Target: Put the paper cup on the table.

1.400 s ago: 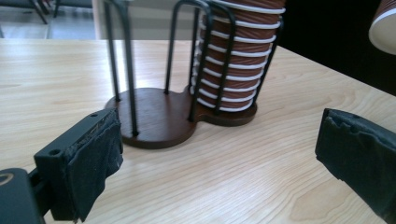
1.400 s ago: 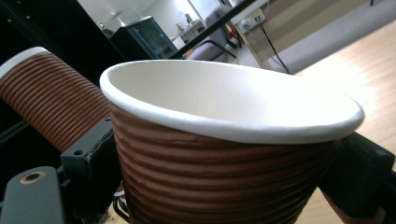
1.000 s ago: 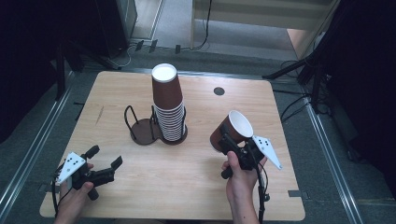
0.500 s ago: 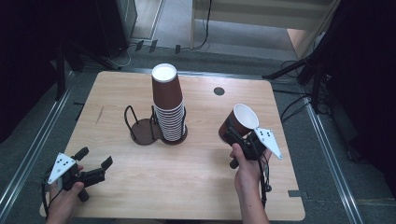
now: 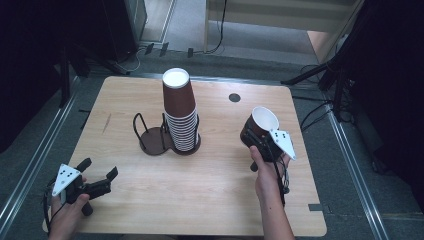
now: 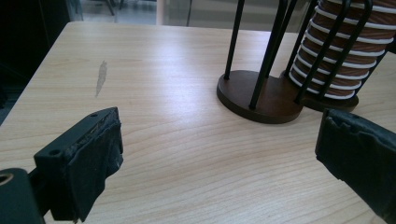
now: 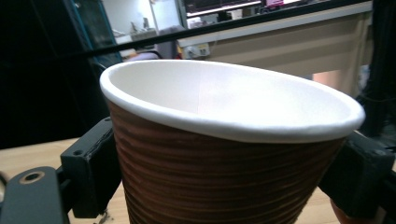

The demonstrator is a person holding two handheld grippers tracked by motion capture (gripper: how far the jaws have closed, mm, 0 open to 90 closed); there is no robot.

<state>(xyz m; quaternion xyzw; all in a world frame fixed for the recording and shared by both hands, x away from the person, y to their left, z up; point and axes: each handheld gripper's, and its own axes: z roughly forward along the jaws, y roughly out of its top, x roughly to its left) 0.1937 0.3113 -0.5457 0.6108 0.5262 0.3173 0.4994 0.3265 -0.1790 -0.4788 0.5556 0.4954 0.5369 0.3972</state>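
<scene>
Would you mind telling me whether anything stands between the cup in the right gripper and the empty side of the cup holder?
Nothing visible does. The right gripper holds the paper cup right of the cup stack; that stack fills the nearer ring, and the empty ring sits beyond it.

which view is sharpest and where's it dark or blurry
High view: soft overall, surroundings beyond the table nearly black. Left gripper view: wood grain crisp, cup stack sharp, near pads slightly soft. Right gripper view: held cup sharp, room behind blurred, left side dark.

Cup stack point(image 5: 180, 117) in rack point(image 5: 165, 135) (mid-table) — loose cup point(image 5: 260, 125) right.
</scene>
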